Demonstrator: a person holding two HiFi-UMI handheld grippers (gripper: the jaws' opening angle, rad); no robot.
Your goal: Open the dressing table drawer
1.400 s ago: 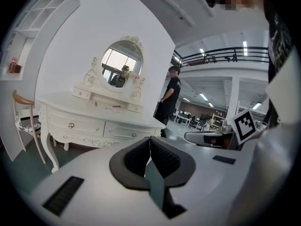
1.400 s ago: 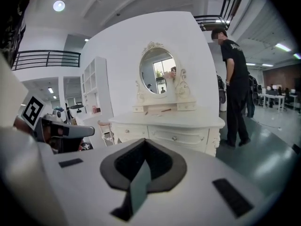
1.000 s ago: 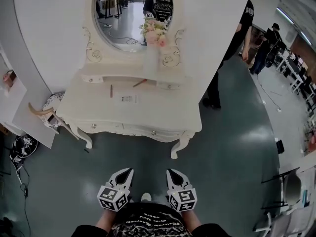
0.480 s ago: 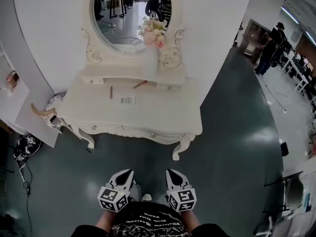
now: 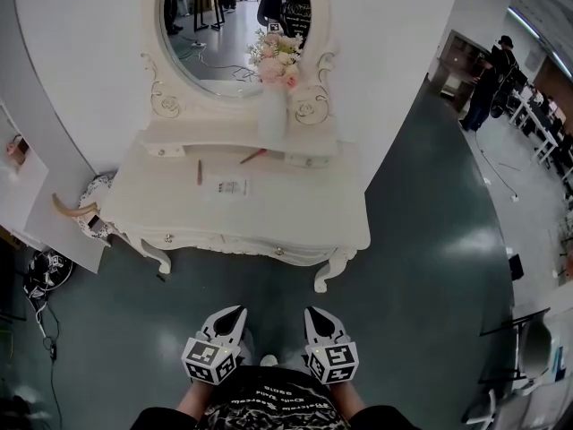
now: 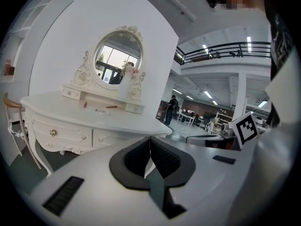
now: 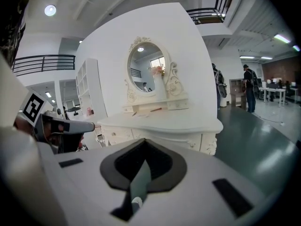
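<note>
The white dressing table [image 5: 295, 206] stands ahead of me, under an oval mirror [image 5: 235, 25]. Two drawers run along its front edge, one with a knob at the left [image 5: 168, 237] and one with a knob near the middle [image 5: 279, 251]; both look closed. My left gripper [image 5: 236, 313] and right gripper [image 5: 313, 313] hang side by side low in the head view, well short of the table, both shut and empty. The left gripper view shows the drawer fronts [image 6: 63, 133] beyond the left gripper [image 6: 150, 140]. In the right gripper view the table [image 7: 164, 121] lies past the right gripper [image 7: 144, 142].
A vase of pink flowers [image 5: 273, 97], a pen [image 5: 199, 171], a paper slip [image 5: 231, 186] and a red pencil [image 5: 252, 156] sit on the tabletop. A chair [image 5: 85, 209] and cables [image 5: 40, 267] are at the left. A person [image 5: 492, 74] stands far right.
The table has drawn slightly closer and lower in the head view. A person who stood by the table's right side is gone. Both grippers remain shut, side by side.
</note>
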